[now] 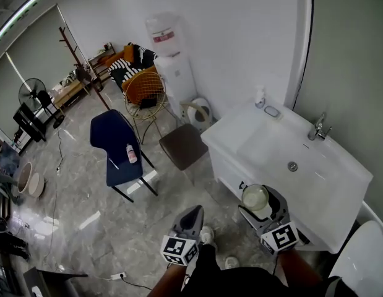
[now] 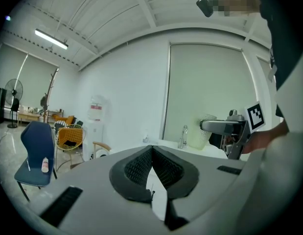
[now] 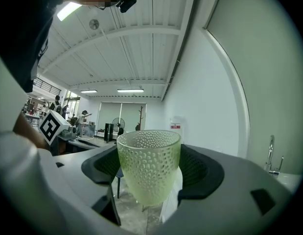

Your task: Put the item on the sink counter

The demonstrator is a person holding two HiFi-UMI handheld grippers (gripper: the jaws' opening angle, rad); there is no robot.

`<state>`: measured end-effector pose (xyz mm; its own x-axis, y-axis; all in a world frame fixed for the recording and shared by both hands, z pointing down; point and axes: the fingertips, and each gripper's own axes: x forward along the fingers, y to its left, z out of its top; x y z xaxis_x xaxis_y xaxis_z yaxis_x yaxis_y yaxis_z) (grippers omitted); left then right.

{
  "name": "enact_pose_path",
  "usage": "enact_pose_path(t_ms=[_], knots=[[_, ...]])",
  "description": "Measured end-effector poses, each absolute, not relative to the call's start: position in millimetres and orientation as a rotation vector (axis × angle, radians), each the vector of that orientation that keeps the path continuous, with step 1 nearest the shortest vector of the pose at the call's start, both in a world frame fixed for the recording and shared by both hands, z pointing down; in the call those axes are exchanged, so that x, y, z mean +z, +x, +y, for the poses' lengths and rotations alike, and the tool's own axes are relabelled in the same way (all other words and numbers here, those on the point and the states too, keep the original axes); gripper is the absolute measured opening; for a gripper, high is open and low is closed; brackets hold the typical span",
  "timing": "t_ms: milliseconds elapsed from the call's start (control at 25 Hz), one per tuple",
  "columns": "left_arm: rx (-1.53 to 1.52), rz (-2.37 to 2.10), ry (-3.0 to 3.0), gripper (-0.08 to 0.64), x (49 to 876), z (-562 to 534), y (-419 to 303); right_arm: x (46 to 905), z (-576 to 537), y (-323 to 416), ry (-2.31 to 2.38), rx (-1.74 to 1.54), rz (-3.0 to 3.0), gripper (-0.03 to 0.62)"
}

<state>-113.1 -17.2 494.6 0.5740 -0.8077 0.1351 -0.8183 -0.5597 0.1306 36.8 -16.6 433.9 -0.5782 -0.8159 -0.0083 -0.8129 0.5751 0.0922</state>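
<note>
Where the sink counter (image 1: 240, 135) meets the wall (image 1: 240, 36), perhaps a soap bottle (image 1: 260, 97) stands

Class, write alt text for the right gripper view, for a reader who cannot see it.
A pale green, dimpled glass cup stands upright, clamped between the two black fingers of the right gripper. Behind: a white wall, ceiling strip lights and, far right, a chrome tap.

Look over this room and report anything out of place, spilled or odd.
A small bottle and a thin white stick sit on the seat of the blue chair, an odd spot for them. Otherwise nothing stands out: the green glass is upright in the right gripper, and nothing looks spilled.
</note>
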Motion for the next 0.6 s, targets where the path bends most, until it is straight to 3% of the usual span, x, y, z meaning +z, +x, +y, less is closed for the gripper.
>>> enact_pose_path(t_ms=[600], knots=[[0.1,-1.222,2.718,0.014,485,-183,-143,417,-174,6,1.624,-0.239,-2.63,0.38]])
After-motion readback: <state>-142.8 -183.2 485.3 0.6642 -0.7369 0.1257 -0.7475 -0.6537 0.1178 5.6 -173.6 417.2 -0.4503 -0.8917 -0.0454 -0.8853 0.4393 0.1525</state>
